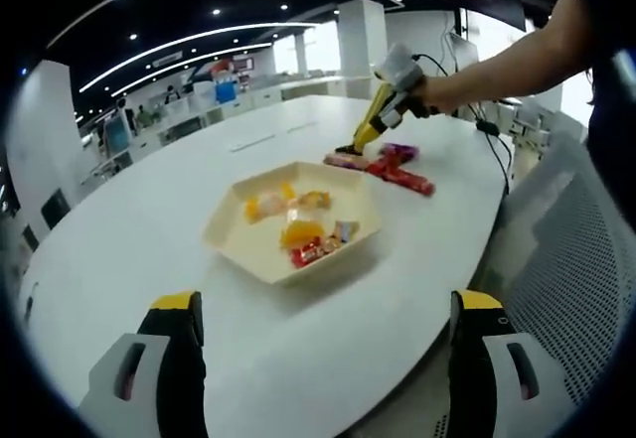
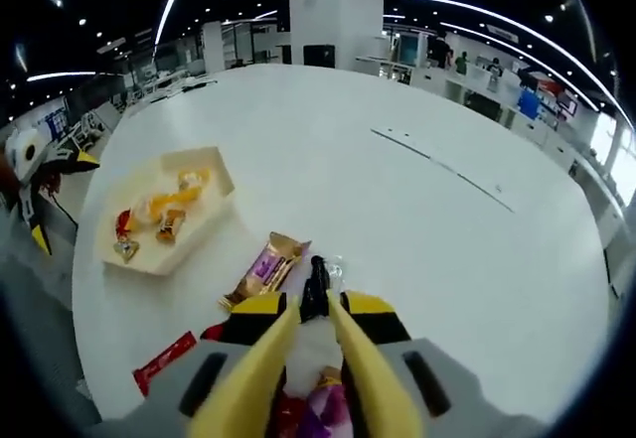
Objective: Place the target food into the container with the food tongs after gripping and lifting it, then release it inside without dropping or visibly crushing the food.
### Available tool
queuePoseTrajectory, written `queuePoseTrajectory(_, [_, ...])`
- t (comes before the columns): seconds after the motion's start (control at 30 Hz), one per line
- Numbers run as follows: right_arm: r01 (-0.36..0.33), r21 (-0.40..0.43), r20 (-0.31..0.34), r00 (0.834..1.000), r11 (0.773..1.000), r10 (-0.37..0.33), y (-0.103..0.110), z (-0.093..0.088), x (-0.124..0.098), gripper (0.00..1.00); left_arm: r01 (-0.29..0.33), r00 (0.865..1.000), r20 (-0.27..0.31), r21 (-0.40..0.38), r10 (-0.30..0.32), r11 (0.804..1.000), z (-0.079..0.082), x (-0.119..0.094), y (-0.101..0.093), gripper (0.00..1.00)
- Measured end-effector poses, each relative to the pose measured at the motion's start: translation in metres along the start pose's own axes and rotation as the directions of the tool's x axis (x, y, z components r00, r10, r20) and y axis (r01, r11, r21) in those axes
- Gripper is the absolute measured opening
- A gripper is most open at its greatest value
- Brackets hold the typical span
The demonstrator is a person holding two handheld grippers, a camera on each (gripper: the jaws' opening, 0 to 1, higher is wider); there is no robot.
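Note:
A cream hexagonal tray (image 1: 227, 227) on the white table holds several wrapped snacks (image 1: 303, 231). My left gripper (image 1: 328, 304) hovers open in front of it, its jaws far apart with nothing between them. Beyond the tray, my right gripper (image 1: 384, 118) is shut on yellow food tongs (image 1: 360, 138), whose black tips touch down by a gold-and-purple snack bar (image 1: 344, 161). In the right gripper view, the right gripper (image 2: 315, 311) squeezes the tongs (image 2: 315, 289), and their tips sit nearly together beside the bar (image 2: 266, 267) and a clear wrapper (image 2: 335, 265). Whether the tips hold anything, I cannot tell. The tray (image 2: 214, 163) lies to the left.
Red packets (image 1: 405, 177) and a purple one (image 1: 399, 149) lie beside the bar. A red packet (image 2: 164, 362) lies near the table edge. A mesh chair (image 1: 581, 259) stands at the right, and a person's arm (image 1: 507, 61) reaches in. Bare table (image 2: 427, 219) stretches beyond.

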State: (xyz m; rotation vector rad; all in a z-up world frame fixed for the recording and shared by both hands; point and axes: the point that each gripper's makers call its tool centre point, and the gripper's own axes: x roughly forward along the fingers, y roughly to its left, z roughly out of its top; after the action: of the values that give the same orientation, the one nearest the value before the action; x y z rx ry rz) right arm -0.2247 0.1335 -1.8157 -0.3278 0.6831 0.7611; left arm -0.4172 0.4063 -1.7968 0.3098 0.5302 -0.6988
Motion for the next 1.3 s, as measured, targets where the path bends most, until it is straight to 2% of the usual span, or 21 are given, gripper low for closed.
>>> queuePoseTrajectory(0.17, [0.013, 0.026, 0.02, 1.0, 1.0, -0.014, -0.006, 0.011, -0.009, 0.2, -0.002, 1.0, 0.001, -0.001, 0.002, 1.0, 0.0, 0.0, 0.001, 0.99])
queuePoseTrajectory(0.43, [0.006, 0.017, 0.037, 0.999, 1.0, -0.006, -0.005, 0.026, -0.024, 0.2, -0.001, 1.0, 0.01, 0.013, 0.001, 1.0, 0.002, -0.001, 0.001, 0.99])
queuePoseTrajectory(0.73, [-0.009, -0.01, 0.03, 1.0, 1.0, 0.009, -0.006, 0.041, -0.036, 0.2, -0.018, 1.0, 0.021, 0.008, 0.018, 1.0, 0.003, -0.002, 0.005, 0.99])
queuePoseTrajectory(0.87, [-0.014, -0.014, 0.04, 0.999, 1.0, 0.015, -0.005, 0.054, -0.041, 0.2, -0.013, 1.0, 0.029, 0.011, 0.013, 1.0, 0.005, -0.003, 0.003, 0.99])
queuePoseTrajectory(1.03, [-0.024, -0.016, 0.073, 0.997, 1.0, 0.025, 0.007, 0.078, -0.043, 0.2, -0.002, 0.999, 0.034, 0.011, 0.001, 1.0, 0.006, -0.003, 0.002, 0.99])
queuePoseTrajectory(1.13, [-0.051, -0.023, 0.1, 0.994, 0.998, 0.053, 0.025, 0.094, -0.046, 0.2, 0.006, 0.999, 0.037, 0.01, -0.006, 1.0, 0.006, -0.002, 0.0, 0.99])
queuePoseTrajectory(1.3, [-0.086, -0.078, 0.111, 0.989, 0.993, 0.095, 0.051, 0.111, -0.048, 0.2, 0.004, 0.999, 0.039, 0.016, -0.005, 1.0, 0.007, -0.003, 0.0, 0.99])
